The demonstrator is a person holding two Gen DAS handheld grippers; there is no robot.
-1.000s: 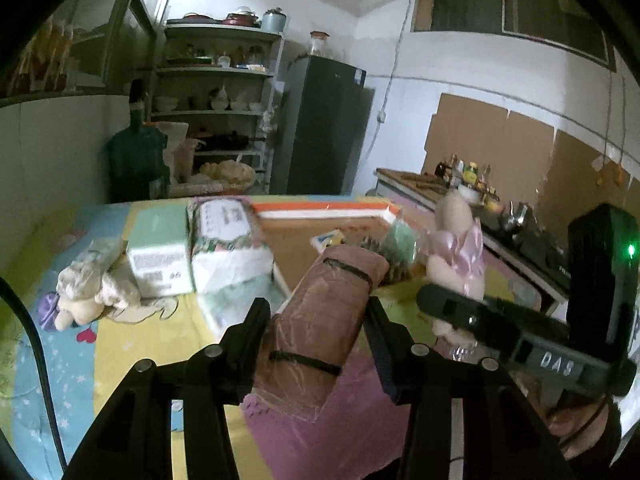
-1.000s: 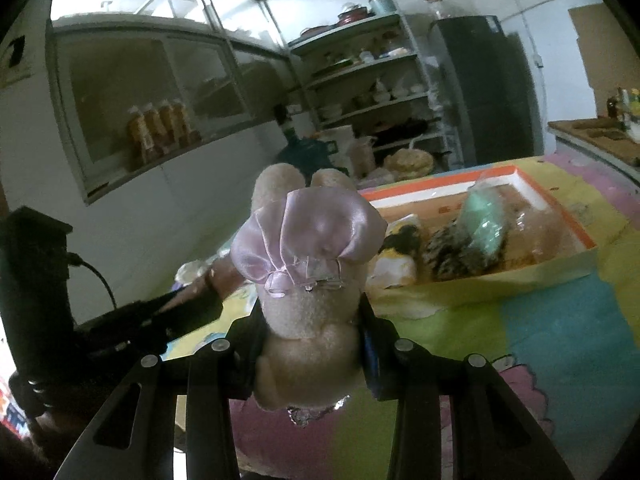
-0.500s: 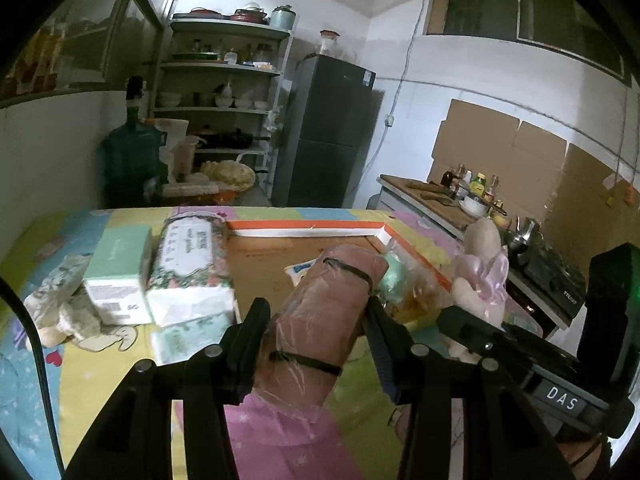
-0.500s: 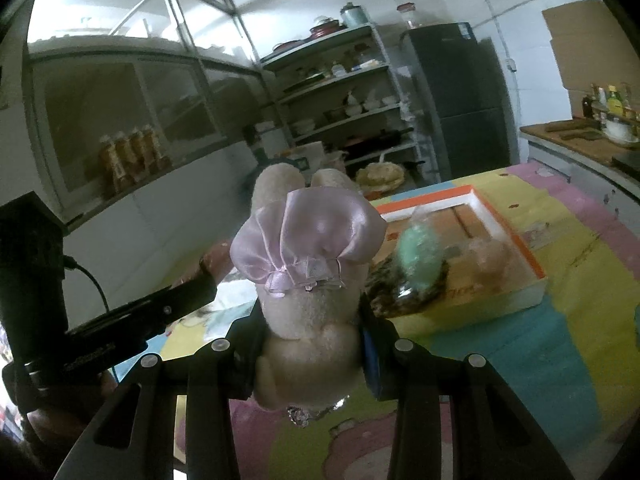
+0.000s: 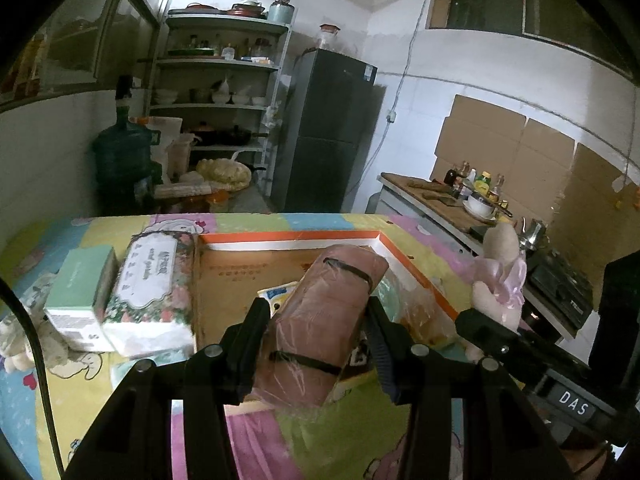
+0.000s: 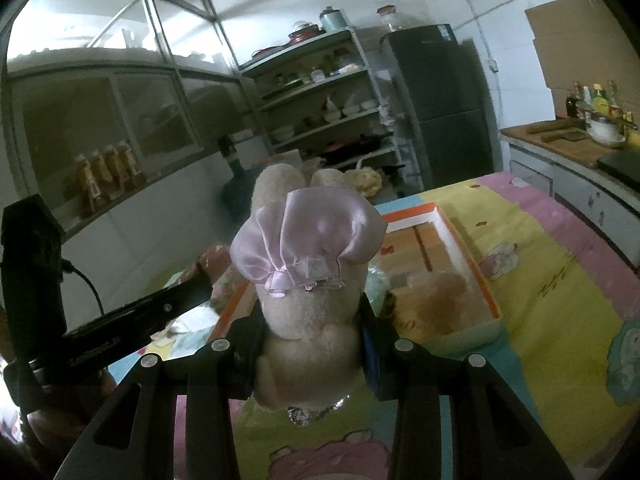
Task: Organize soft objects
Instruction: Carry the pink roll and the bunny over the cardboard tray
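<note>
Fingers (image 5: 256, 328) clenched on pink roll (image 5: 324, 332) (plush rabbit (image 6: 308, 300) likewise) above orange-rimmed tray (image 5: 296, 236).

Both tongs were clamped down. The left tongs (image 5: 316, 320) had their fingers squeezed against either side of a wrapped pink roll (image 5: 324, 328), pointing toward 12 o'clock. The right tongs (image 6: 312, 340) pinched a plush toy (image 6: 308, 280) by its lower body, held upright. From the left camera, the right tongs sat off around 3 o'clock, close alongside.
</note>
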